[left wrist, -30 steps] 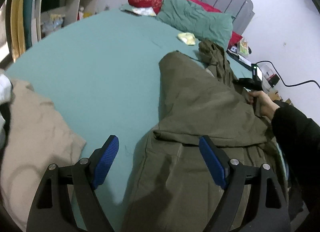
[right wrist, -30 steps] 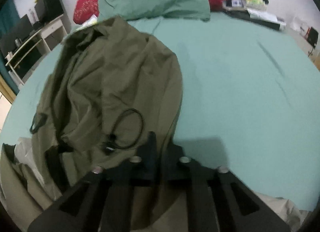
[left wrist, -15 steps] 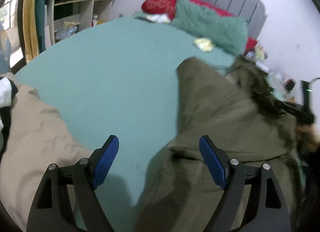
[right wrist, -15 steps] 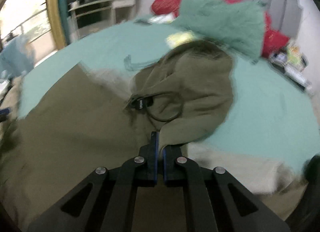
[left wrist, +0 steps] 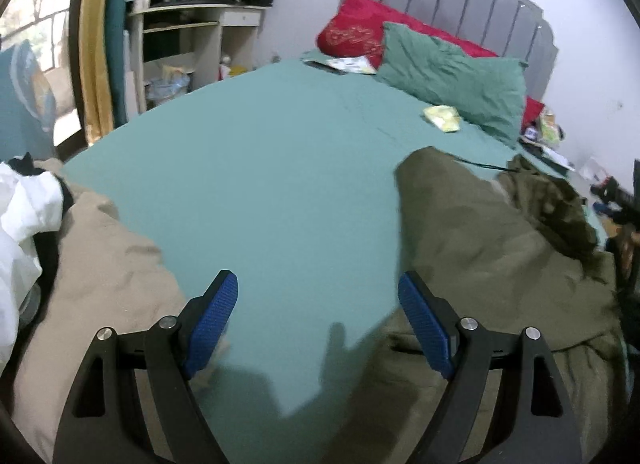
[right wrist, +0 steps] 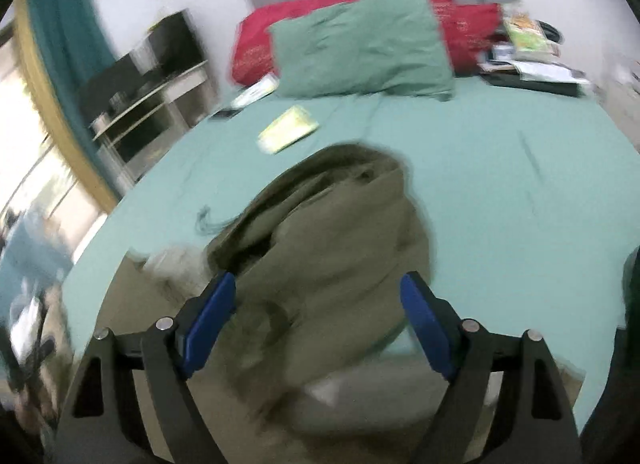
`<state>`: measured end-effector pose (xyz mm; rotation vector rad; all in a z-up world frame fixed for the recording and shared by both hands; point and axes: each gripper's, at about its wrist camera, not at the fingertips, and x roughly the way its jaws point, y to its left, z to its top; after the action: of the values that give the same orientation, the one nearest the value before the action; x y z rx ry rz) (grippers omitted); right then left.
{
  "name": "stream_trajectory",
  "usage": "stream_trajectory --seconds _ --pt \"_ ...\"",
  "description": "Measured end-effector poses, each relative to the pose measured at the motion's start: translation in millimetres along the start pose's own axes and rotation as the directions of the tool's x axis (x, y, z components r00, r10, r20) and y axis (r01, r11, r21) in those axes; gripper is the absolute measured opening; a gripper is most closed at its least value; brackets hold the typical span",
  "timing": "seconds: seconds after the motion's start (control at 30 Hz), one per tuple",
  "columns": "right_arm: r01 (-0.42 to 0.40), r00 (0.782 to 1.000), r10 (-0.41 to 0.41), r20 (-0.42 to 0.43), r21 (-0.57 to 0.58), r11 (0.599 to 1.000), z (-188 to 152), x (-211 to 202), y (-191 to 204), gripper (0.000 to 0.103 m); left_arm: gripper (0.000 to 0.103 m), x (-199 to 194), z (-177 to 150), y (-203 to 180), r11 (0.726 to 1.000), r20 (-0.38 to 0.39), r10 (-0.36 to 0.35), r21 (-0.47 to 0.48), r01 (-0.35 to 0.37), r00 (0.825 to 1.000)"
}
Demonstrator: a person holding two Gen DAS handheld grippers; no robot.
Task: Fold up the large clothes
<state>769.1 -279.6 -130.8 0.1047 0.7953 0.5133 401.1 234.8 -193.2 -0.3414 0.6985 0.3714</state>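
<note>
Both sets of fingers now stand spread: the right gripper (right wrist: 316, 318), pinched together a moment ago, has let go of the olive garment (right wrist: 340, 260); left gripper (left wrist: 318, 322) holds nothing, so regrasping comes next.

Both fisheye wrist views look low across the teal bed (left wrist: 280, 168) toward the headboard. The left sits further left, the olive garment (left wrist: 500, 248) at frame right; the right hangs close above it (right wrist: 340, 248). Both share the green pillow (left wrist: 452, 76).

Both my grippers spread wide.
Left gripper (left wrist: 318, 318) and right gripper (right wrist: 318, 320) hover with jaws apart, gripping nothing.
</note>
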Motion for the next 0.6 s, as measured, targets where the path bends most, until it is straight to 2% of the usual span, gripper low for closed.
stream_trajectory --seconds 0.1,0.13,0.27,0.3,0.37,0.43,0.47,0.53,0.6 --pt "0.087 0.996 -0.082 -0.047 0.114 0.99 20 37 -35 0.084 0.086 4 1 9 0.999 -0.016 -0.019 -0.032 0.018 1.0" --pt "0.085 0.994 -0.073 -0.081 0.163 0.983 20 52 -47 0.084 0.086 4 0 11 0.999 -0.014 -0.015 -0.029 0.014 1.0" --pt "-0.004 0.975 0.069 -0.213 0.292 0.956 14 101 -69 0.084 0.086 11 -4 10 1.0 -0.033 0.013 0.009 -0.012 0.999" --pt "-0.042 0.966 0.124 -0.227 0.335 0.941 10 112 -69 0.084 0.086 12 -5 9 1.0 -0.039 0.014 0.01 -0.013 0.999" --pt "-0.071 0.968 0.154 -0.2 0.368 0.927 8 118 -63 0.084 0.086 13 -7 7 1.0 -0.047 0.009 0.02 -0.009 0.999" --pt "-0.115 0.963 0.184 -0.195 0.318 0.941 6 117 -42 0.032 0.086 13 -8 5 1.0 -0.051 0.006 0.025 -0.005 0.999" --pt "-0.094 0.967 0.147 -0.209 0.244 0.965 9 115 -27 0.014 0.086 12 -8 4 1.0 -0.051 0.003 0.024 -0.002 0.999" --pt "-0.062 0.981 0.08 -0.175 0.105 0.993 19 100 2 0.012 0.086 9 -7 0 1.0 -0.05 -0.014 0.026 0.015 0.999" --pt "-0.016 0.996 0.01 -0.084 -0.072 0.997 34 73 39 0.012 0.086 7 -7 -2 0.999 -0.053 -0.02 0.026 0.021 0.998"
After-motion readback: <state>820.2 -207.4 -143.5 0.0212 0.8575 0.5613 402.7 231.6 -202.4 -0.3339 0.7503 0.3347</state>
